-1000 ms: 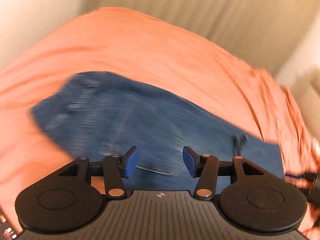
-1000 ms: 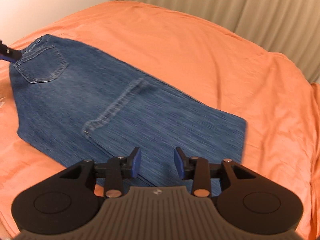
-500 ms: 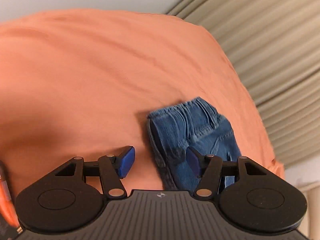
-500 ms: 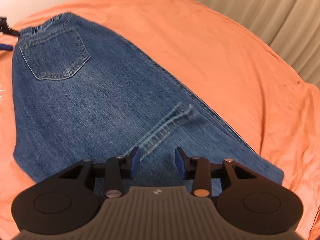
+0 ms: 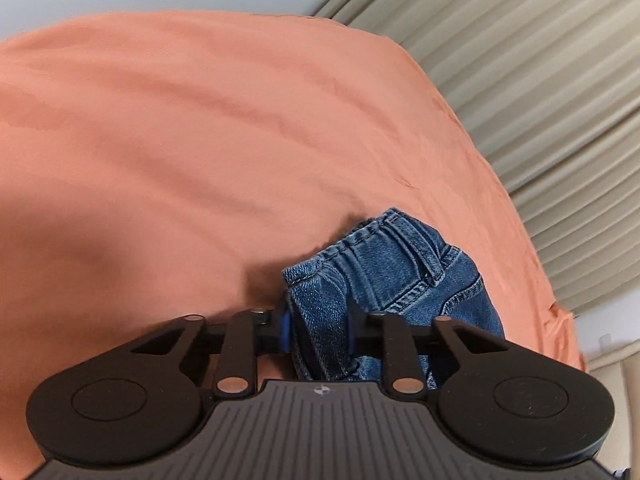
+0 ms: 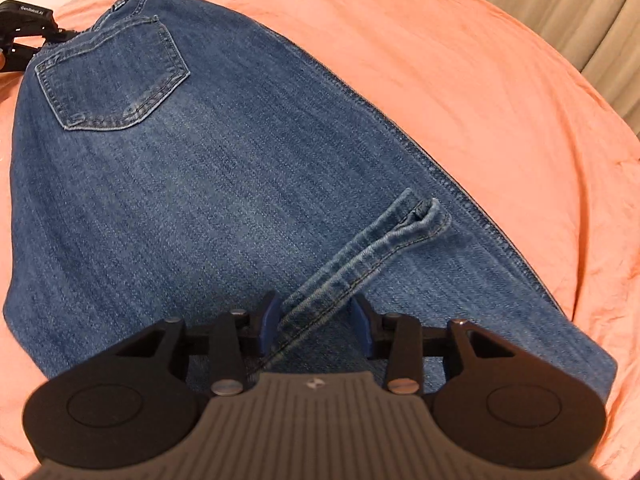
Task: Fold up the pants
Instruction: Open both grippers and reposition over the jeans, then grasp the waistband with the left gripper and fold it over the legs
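Blue jeans lie folded on an orange bedsheet, back pocket facing up. The leg hems lie across the thigh. My right gripper hovers low over the near end of the hems. Its jaws are opening, with the hem between the blue pads and a gap on each side. In the left wrist view, my left gripper is closing on the bunched waistband corner, pads pressing the denim. The left gripper also shows at the top left of the right wrist view, at the waistband.
The orange sheet spreads wide beyond the jeans, with shallow wrinkles. Beige pleated curtains hang past the bed's far edge, and a pale wall stands at the upper left. The curtains also show at the top right of the right wrist view.
My left gripper swung to the waistband corner, dropped onto it and closed on the denim. My right gripper slid down along the jeans until the hem came between its fingers.
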A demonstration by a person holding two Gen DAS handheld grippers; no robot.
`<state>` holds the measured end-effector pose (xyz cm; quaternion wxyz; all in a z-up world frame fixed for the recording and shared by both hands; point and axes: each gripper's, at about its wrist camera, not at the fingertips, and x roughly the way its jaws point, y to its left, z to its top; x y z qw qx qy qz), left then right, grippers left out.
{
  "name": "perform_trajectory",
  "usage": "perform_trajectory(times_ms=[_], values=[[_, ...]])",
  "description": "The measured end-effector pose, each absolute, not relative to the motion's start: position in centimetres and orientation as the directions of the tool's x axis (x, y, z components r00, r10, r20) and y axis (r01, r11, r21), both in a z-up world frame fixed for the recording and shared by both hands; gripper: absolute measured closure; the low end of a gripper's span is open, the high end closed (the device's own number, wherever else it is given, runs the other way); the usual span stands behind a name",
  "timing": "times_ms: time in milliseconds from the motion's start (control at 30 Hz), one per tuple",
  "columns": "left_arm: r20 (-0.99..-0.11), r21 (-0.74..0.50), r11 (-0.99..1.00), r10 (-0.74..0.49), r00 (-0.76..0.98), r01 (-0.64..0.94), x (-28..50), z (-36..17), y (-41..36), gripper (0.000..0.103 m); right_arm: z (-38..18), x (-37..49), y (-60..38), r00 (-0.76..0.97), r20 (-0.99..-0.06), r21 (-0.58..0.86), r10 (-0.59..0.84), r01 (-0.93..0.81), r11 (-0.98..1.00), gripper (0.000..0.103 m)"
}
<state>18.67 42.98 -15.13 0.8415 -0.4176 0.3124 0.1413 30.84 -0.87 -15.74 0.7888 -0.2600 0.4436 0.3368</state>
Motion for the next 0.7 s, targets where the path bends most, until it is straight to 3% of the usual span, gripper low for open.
perform_trajectory(times_ms=[133,400,700], values=[[-0.639,-0.555,0.679,0.022,0.769,-0.481,18.8,-11.8,41.5,0.085,-15.7,30.6,-0.7,0.387,-0.875,-0.122,0.292,-0.758,0.641,0.065],[-0.527,-0.504,0.791,0.037,0.849,-0.347,19.1,-2.1,35.7,0.086,-13.2,28.7,-3.5,0.438,-0.820,-0.063,0.368,-0.708,0.703,0.066],[-0.460,-0.253,0.962,-0.027,0.887,-0.102,21.2,6.2,18.7,0.086,-9.5,25.2,-11.5,0.494,-0.734,0.080,0.466,-0.619,0.782,0.066]])
